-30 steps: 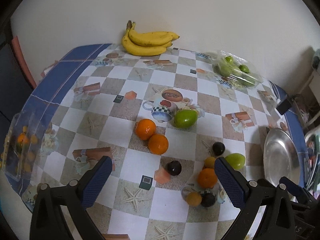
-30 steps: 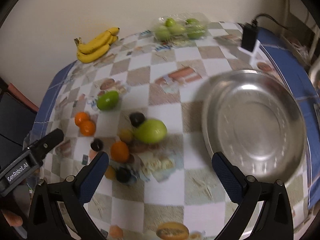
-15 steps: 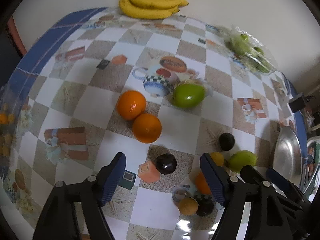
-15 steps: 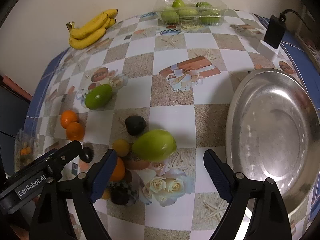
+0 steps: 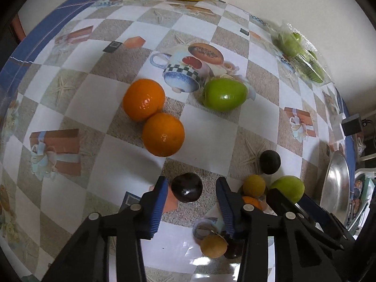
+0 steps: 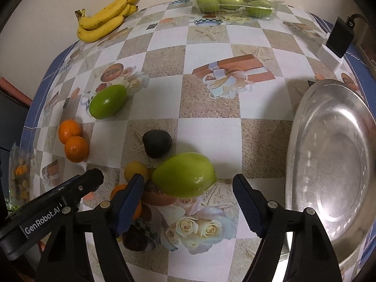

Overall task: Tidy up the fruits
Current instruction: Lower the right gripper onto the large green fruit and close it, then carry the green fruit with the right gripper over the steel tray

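Now left gripper (image 5: 191,188): jaws closing in, not yet touching dark plum (image 5: 186,190), bottom middle.
Right gripper (image 6: 188,188): closing, loose around green mango (image 6: 184,178).

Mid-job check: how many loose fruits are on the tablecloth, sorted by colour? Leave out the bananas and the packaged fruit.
Orange fruits: 3
Green fruits: 2
Dark fruits: 3
Yellow fruits: 2
Total: 10
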